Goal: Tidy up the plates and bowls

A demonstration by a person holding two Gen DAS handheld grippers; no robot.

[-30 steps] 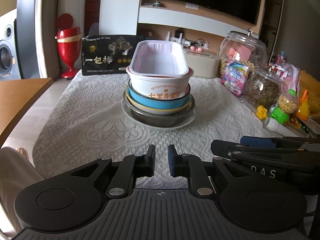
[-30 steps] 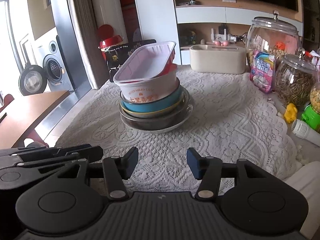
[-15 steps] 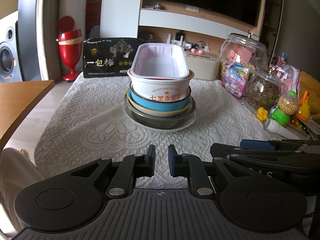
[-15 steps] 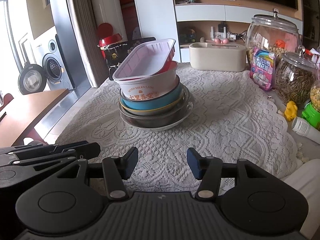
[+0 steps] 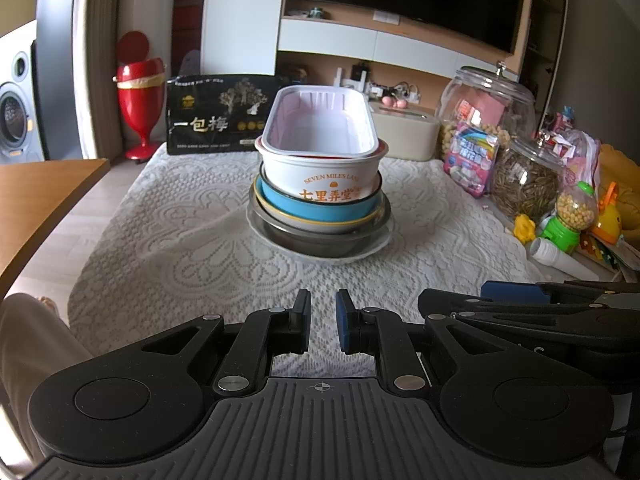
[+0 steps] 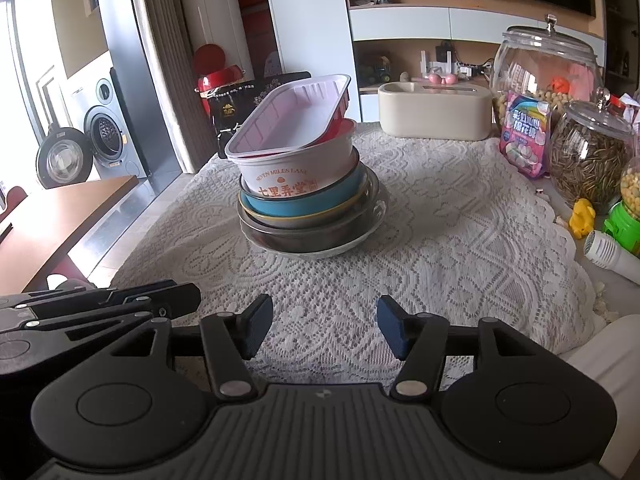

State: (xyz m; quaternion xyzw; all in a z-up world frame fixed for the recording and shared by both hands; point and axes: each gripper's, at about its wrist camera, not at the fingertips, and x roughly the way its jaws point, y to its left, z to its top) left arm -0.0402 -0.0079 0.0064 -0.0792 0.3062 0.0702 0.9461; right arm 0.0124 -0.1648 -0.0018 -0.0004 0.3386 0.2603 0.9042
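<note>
From the left wrist view, the left gripper [image 5: 322,322] hangs over the lace-covered worktop [image 5: 168,240], its jaws drawn nearly together with nothing between them. Ahead, well apart from it, stands the stack: a pink-lined tray [image 5: 320,122] lying on a white printed bowl [image 5: 320,178], then a blue bowl [image 5: 316,210], a steel bowl [image 5: 320,240] and a glass dish [image 5: 376,244] at the bottom. The right gripper's arm pokes in low at the right edge.

From the right wrist view, the right gripper [image 6: 325,328] is spreading its jaws, nothing between them, with the lace showing through the gap. The tray [image 6: 288,120] sits tilted on the white bowl [image 6: 292,178], its far end raised (it looks loose rather than nested). Snack jars [image 6: 588,160] crowd the right side.

I'd judge the next step is taking that tray off the top. Best to come in level at its near rim and pinch the thin lip gently. The closed left gripper could steady the white bowl so the pile doesn't shift.
</note>
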